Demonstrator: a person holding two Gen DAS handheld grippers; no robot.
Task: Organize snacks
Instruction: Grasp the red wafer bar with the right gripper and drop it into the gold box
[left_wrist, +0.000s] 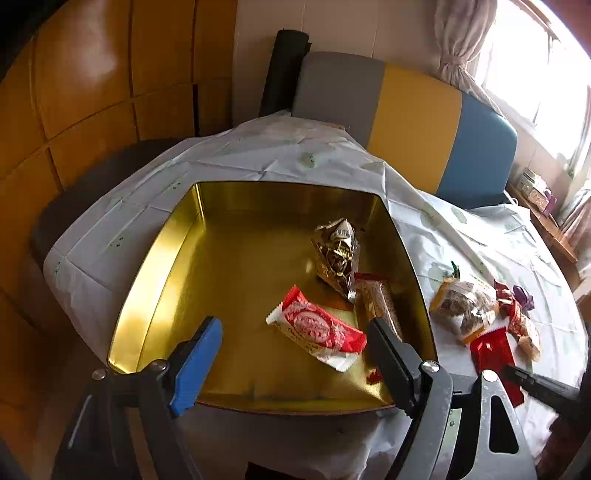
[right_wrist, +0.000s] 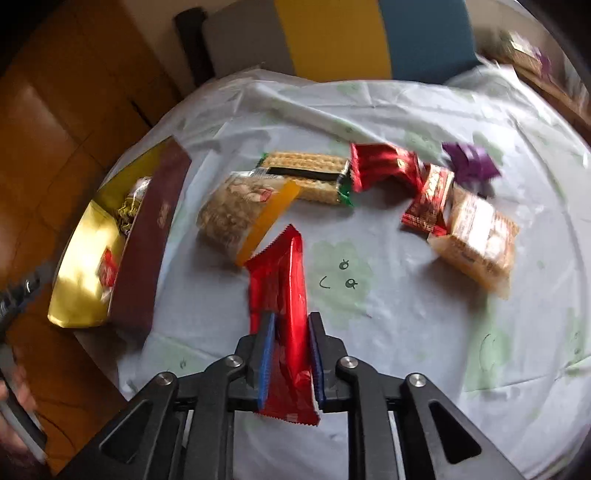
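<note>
- Two grippers: the right gripper (right_wrist: 291, 325) clenches a long red wrapper (right_wrist: 279, 280) between its blue pads, above the tablecloth (right_wrist: 406, 332).
- Left gripper (left_wrist: 295, 332) hangs spread wide over the gold tin (left_wrist: 155, 266) (three snacks inside), the red-and-white packet (left_wrist: 317, 328) lying between its fingers.

Left gripper (left_wrist: 295, 350) hangs with jaws wide apart over the gold tin (left_wrist: 155, 266). Red-white wafer pack (left_wrist: 317, 328) lies between them; gold-wrapped chocolate (left_wrist: 338, 251) lies at one o'clock.
</note>
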